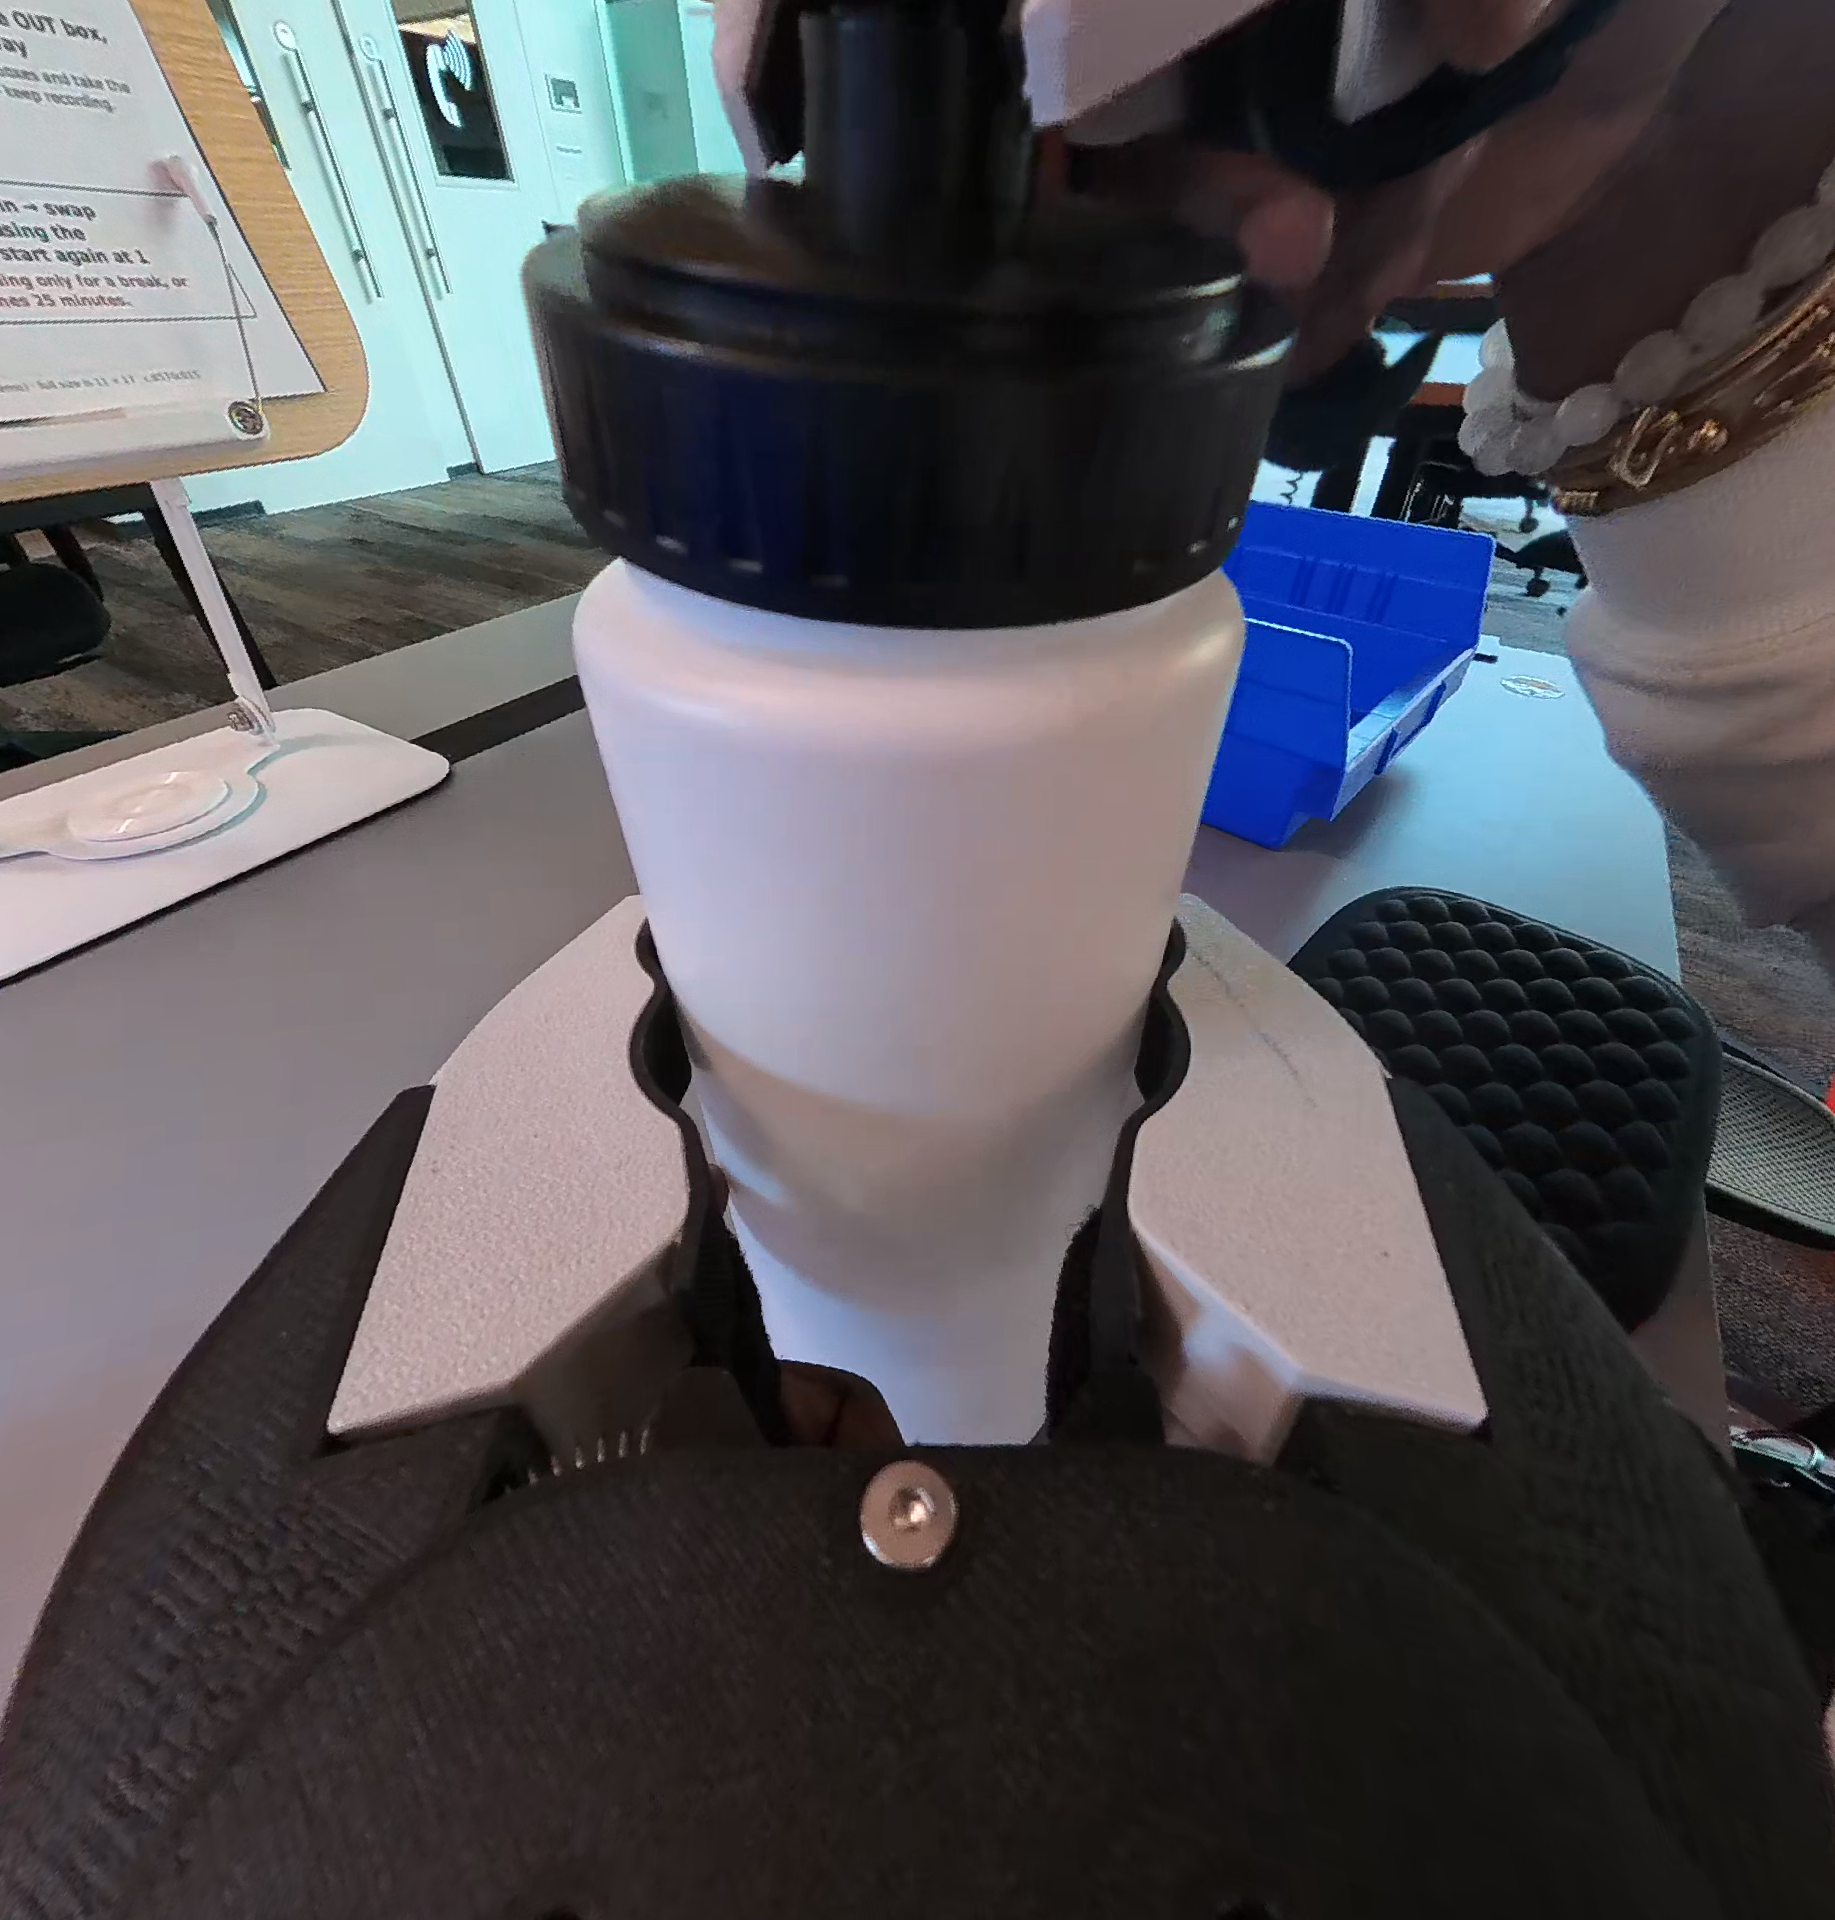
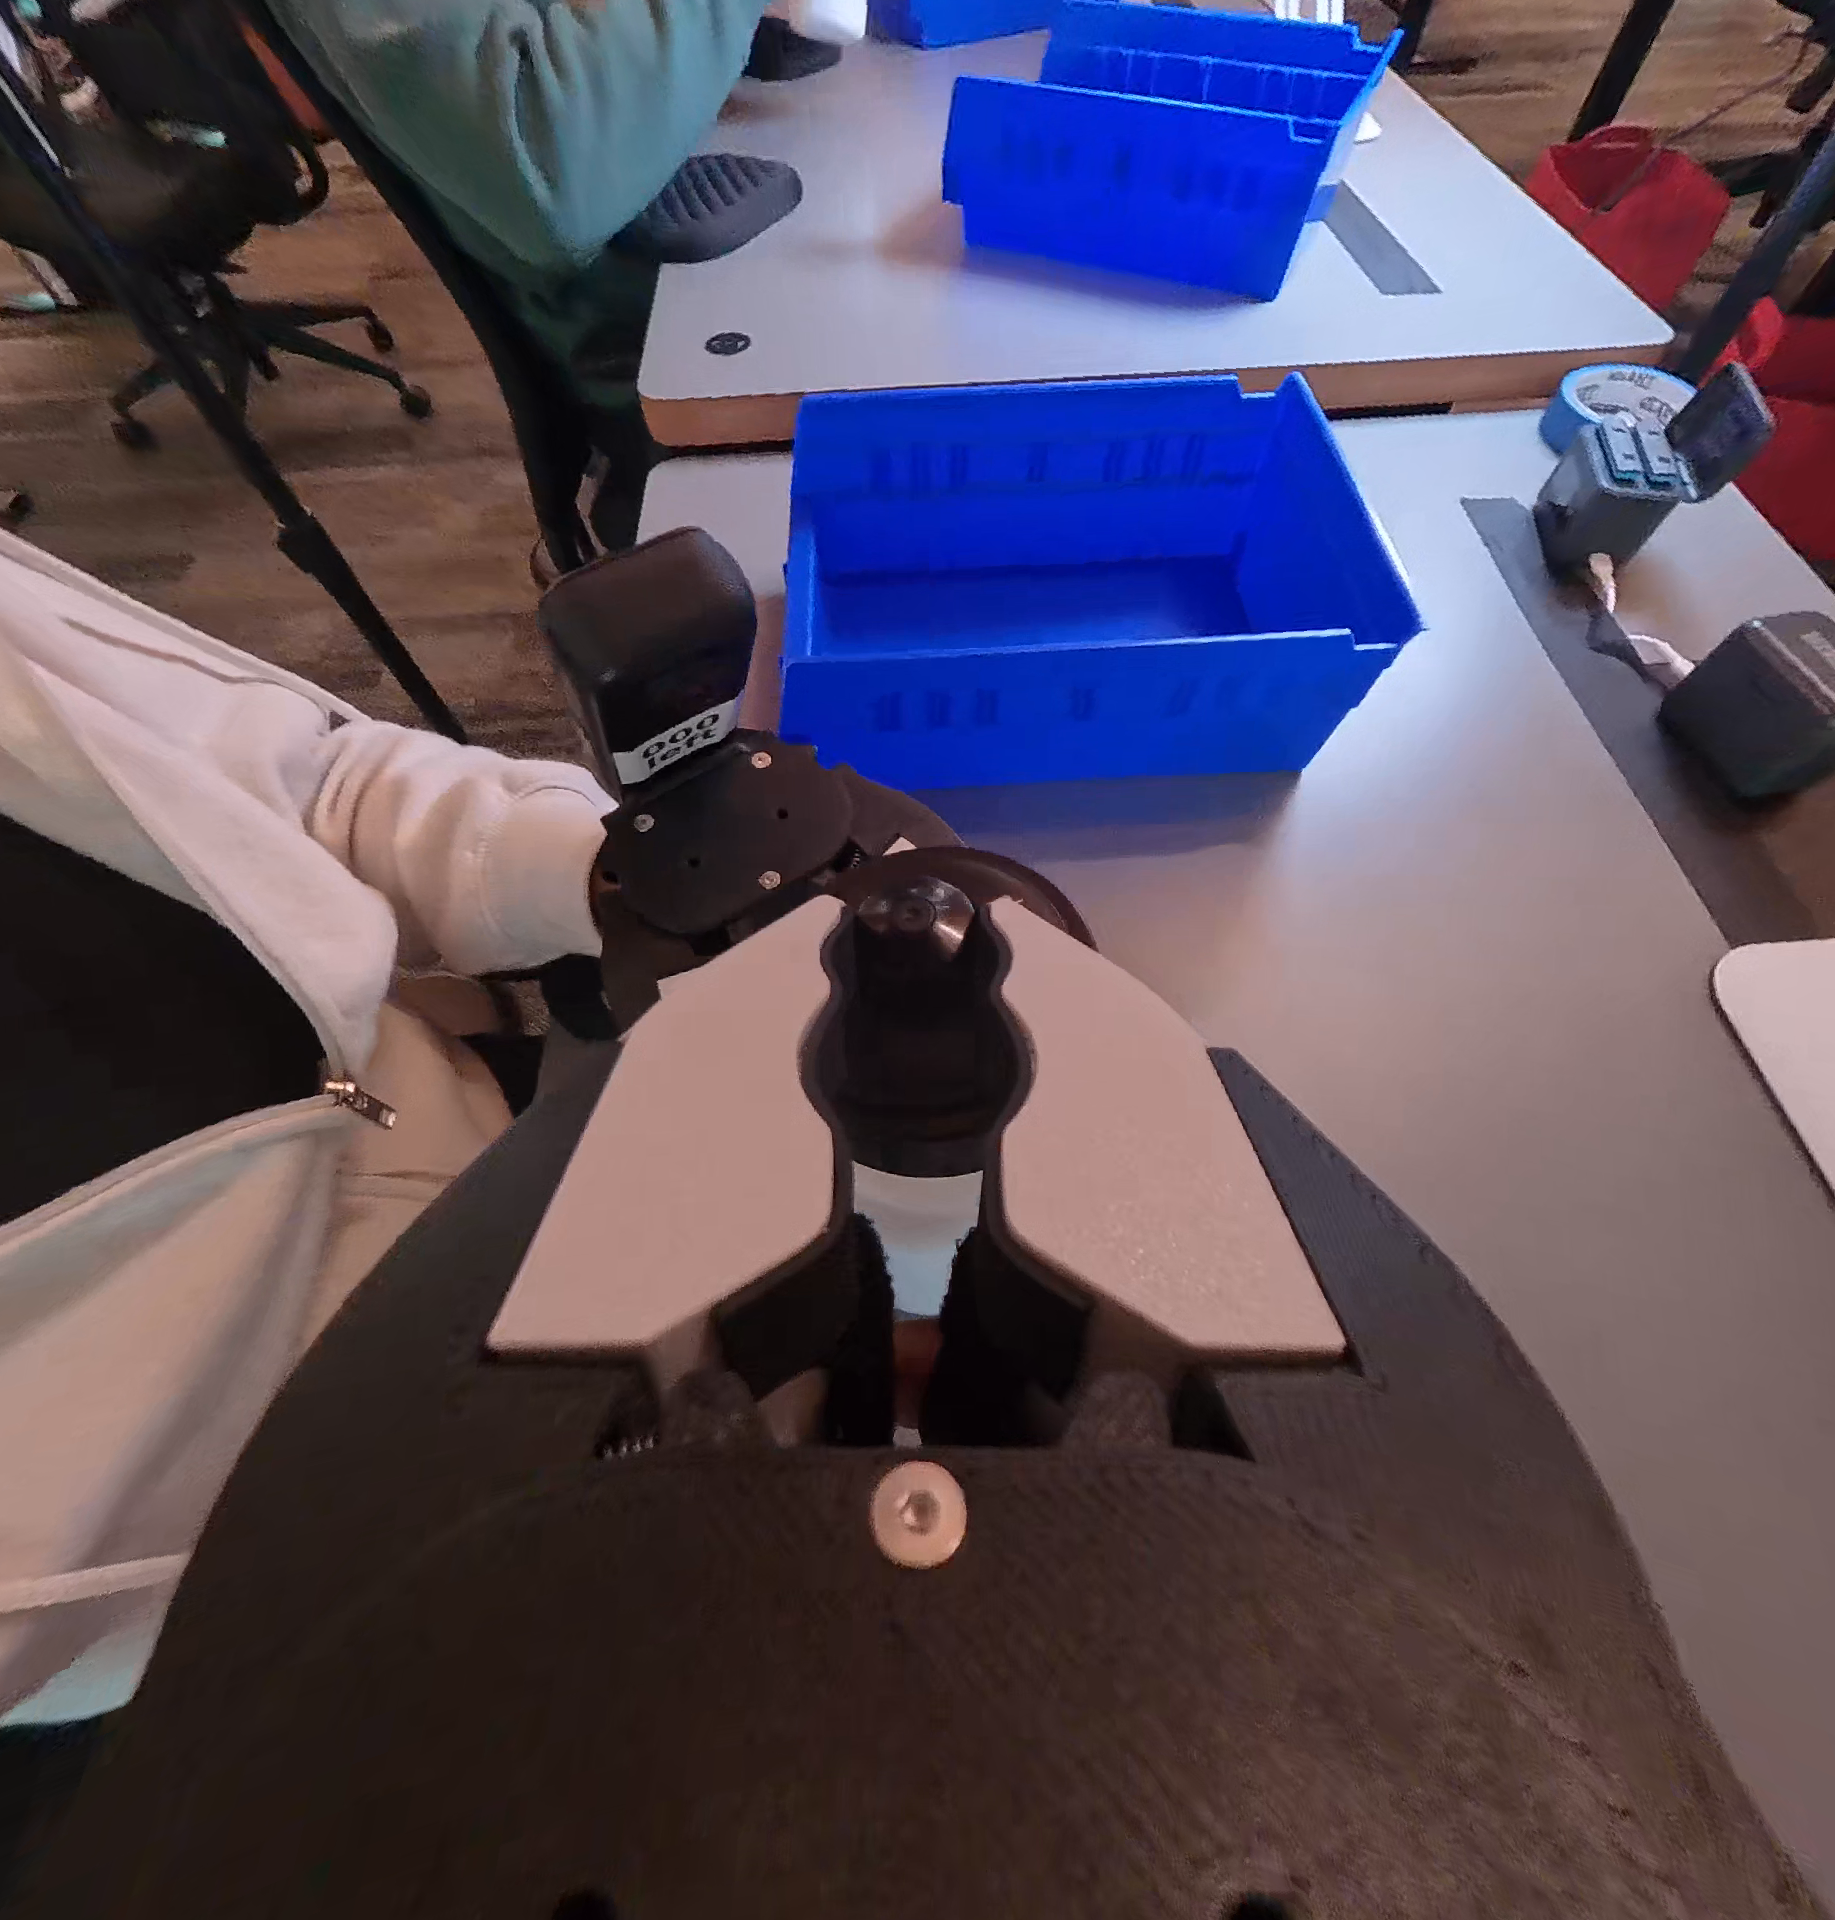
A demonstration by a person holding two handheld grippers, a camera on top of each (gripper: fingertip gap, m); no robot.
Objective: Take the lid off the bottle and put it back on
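Left wrist view: a printed sheet (image 1: 82, 208) on a stand far left and the left gripper's (image 1: 913, 1039) white sticker (image 2: 674, 750) carry writing. That gripper pinches the white bottle's (image 1: 913, 831) body, upright between its fingers. From above, the right gripper (image 2: 913, 1029) clamps the black lid's (image 1: 892, 416) spout; the lid sits on the bottle.

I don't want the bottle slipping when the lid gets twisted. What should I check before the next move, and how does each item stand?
1. Left gripper clamped on the white bottle: ok.
2. Right gripper closed on the spout of the black lid: ok.
3. Lid seated on the bottle: ok, no gap shows.
4. Threads loosened: cannot tell.
5. Blue bin apart from both grippers: ok.
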